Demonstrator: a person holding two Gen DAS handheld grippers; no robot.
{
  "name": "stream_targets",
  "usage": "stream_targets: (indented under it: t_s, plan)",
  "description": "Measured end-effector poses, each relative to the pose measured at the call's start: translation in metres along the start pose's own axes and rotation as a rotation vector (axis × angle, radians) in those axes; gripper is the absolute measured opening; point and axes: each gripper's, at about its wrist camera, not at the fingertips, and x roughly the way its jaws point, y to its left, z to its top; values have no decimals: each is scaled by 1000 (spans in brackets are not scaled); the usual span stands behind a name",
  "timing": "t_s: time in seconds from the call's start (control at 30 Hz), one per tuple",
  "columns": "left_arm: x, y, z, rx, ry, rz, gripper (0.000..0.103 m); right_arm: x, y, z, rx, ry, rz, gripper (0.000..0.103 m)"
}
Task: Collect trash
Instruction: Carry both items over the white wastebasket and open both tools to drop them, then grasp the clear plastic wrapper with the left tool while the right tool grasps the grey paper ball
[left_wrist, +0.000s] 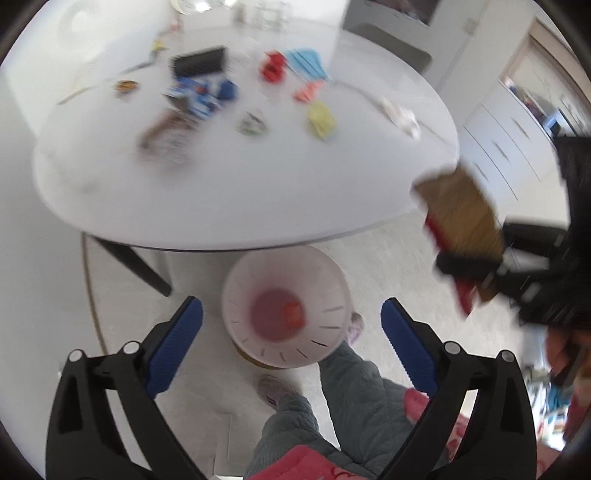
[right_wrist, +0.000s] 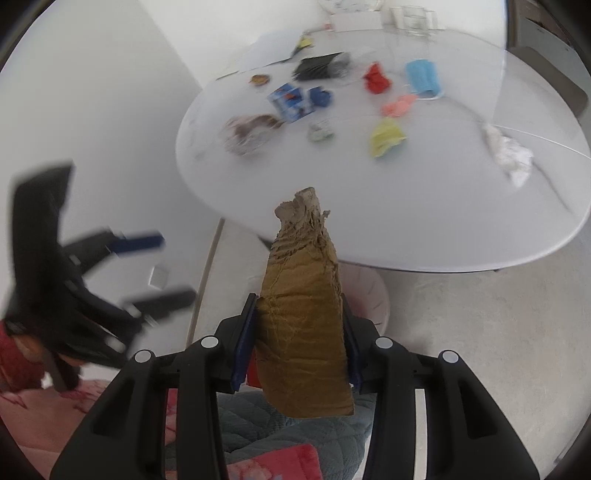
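My right gripper (right_wrist: 299, 328) is shut on a torn brown cardboard piece (right_wrist: 303, 325), held in the air off the table's near edge; it also shows in the left wrist view (left_wrist: 461, 210). My left gripper (left_wrist: 291, 328) is open and empty above a pink trash bin (left_wrist: 286, 306) on the floor, with something red at its bottom. The bin's rim peeks out behind the cardboard in the right wrist view (right_wrist: 373, 295). Trash lies on the round white table (right_wrist: 406, 221): yellow paper (right_wrist: 386, 136), red paper (right_wrist: 376, 78), a blue face mask (right_wrist: 423, 79), a white crumpled tissue (right_wrist: 511, 153).
Also on the table are a blue carton (right_wrist: 291, 101), a brown wrapper (right_wrist: 251, 129), a black comb-like item (right_wrist: 319, 66) and a pink scrap (right_wrist: 399, 105). The person's legs in grey trousers (left_wrist: 347, 398) stand beside the bin. White drawers (left_wrist: 509, 140) stand at right.
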Motion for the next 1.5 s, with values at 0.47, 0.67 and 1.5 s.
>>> stream_targets:
  t_s: [0.47, 0.67, 1.5]
  plan:
    - [-59, 44, -7, -178, -92, 81, 95, -34, 24, 12, -5, -156, -253, 101]
    - [-63, 43, 3, -163, -111, 109, 95, -65, 5, 20, 93, -232, -298, 101]
    - [29, 86, 119, -482, -137, 213, 95, -17, -68, 130, 21, -127, -195, 101]
